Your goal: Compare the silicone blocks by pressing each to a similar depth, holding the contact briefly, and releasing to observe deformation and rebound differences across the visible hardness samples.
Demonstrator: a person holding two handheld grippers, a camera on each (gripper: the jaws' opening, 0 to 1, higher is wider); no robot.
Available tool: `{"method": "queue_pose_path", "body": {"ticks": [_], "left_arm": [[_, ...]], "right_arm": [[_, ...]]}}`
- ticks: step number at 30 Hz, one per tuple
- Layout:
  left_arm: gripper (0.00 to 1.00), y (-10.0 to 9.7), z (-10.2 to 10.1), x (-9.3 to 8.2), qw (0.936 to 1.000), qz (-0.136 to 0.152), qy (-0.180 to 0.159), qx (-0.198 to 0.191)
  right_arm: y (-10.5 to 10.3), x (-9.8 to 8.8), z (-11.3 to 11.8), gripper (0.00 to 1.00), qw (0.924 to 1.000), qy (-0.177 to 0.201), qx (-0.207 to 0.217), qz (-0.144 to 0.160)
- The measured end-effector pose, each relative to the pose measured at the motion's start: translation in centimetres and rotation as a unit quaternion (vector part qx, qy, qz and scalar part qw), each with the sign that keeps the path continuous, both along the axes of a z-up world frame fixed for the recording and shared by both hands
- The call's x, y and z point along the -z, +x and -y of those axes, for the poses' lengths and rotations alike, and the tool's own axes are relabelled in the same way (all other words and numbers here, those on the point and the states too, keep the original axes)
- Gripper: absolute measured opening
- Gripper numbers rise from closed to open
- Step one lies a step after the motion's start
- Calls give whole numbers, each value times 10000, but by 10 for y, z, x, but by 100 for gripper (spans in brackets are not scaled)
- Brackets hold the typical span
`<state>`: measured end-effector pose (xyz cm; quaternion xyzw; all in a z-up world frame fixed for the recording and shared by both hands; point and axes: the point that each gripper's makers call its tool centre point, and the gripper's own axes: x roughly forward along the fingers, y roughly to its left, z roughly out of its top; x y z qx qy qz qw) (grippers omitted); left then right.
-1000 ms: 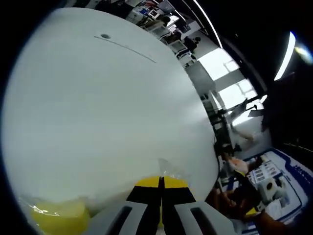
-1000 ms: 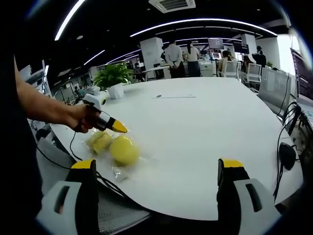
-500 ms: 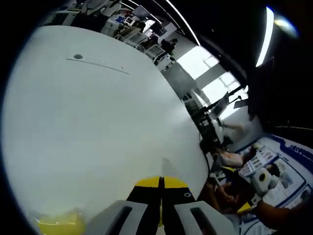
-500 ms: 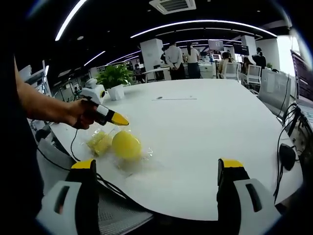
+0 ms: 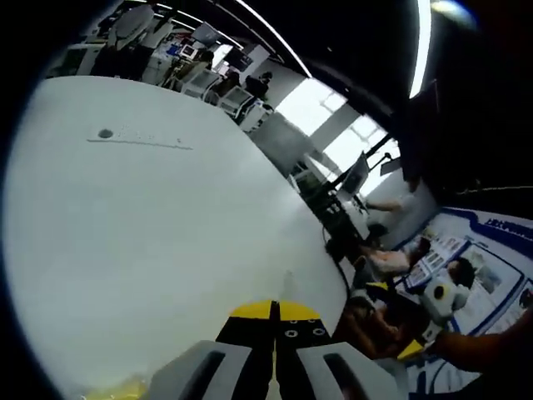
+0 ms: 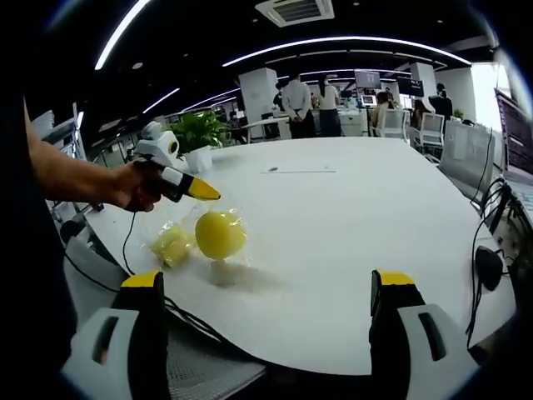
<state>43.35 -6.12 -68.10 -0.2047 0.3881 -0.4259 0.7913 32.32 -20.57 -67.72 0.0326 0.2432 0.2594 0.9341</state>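
Your left gripper [image 6: 200,192] is pinched shut on the clear wrap of a round yellow silicone block [image 6: 220,234], which hangs just above the white table [image 6: 350,225] near its left edge. A flatter yellow block [image 6: 171,245] lies beside it. Your right gripper [image 6: 266,287] stands wide open, empty. No press is underway; next, probably set the block down.
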Motion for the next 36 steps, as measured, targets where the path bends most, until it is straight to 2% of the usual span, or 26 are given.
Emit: {"method": "queue_pose_path", "body": {"ticks": [11,13,25,30,36], "left_arm": [[0,2,-5,-12,9994,316,93,90],[0,1,-6,-15,9994,304,86,142],[0,9,-8,-38,9973,693,88,204],[0,10,-7,-57,9949,958,18,307],[0,10,-5,-88,9906,1283,-161,451]], "right_arm": [[4,0,-8,96,10000,53,-59,27],[5,0,-10,96,9999,66,-68,38],[9,-2,-11,96,9998,78,-143,62],[13,-7,-10,96,9998,117,-147,105],[20,-19,-12,96,9993,291,-144,184]]}}
